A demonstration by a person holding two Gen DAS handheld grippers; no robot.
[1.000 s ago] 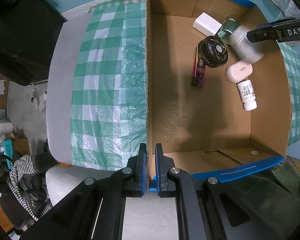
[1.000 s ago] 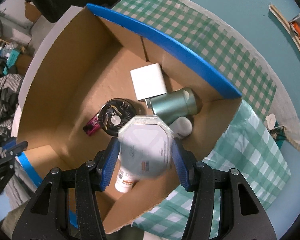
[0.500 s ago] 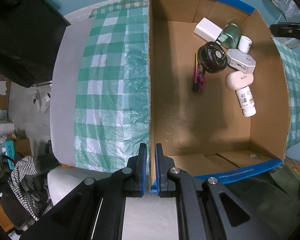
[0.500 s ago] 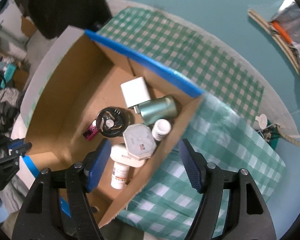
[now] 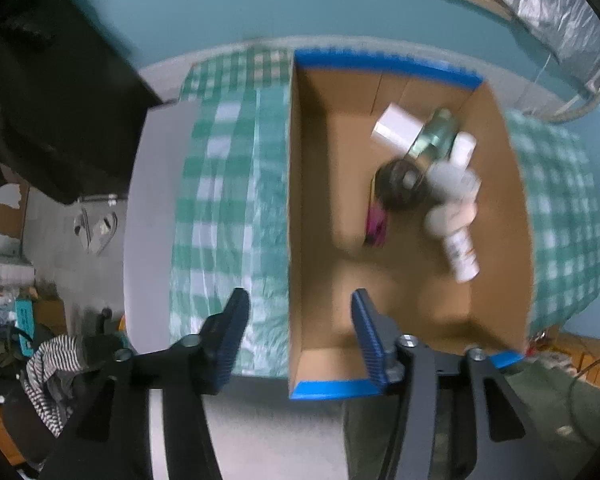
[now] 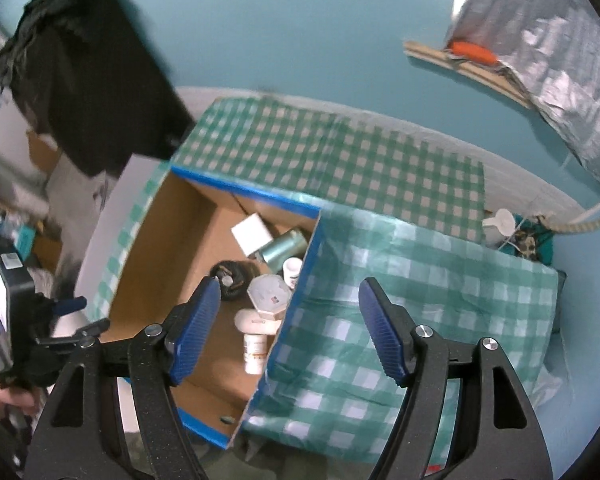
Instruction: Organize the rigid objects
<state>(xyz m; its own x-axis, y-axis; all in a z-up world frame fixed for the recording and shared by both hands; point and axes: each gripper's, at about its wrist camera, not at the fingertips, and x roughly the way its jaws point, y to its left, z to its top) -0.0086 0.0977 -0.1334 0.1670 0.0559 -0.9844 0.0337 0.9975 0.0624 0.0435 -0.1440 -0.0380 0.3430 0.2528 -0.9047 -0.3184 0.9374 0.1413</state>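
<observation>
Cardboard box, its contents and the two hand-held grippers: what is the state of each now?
Cardboard box: open on top, holding items.
Pill bottle: lying on its side.
Green cylinder: lying on its side.
Left hand-held gripper: open, empty.
Right hand-held gripper: open, empty.

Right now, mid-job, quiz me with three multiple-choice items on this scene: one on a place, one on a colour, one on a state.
1. Where does the octagonal white container lie?
A. on the checked cloth
B. inside the cardboard box
C. in a hand-held gripper

2. What colour is the tape on the cardboard box rim?
A. blue
B. red
C. yellow

3. How do the two hand-held grippers stand?
A. both shut
B. only the left open
C. both open, holding nothing

Answers:
1. B, it rests among the other items near the box's right wall.
2. A, blue strips edge the rim in both views.
3. C, the left hand-held gripper and right hand-held gripper both show wide, unfilled gaps.
</observation>
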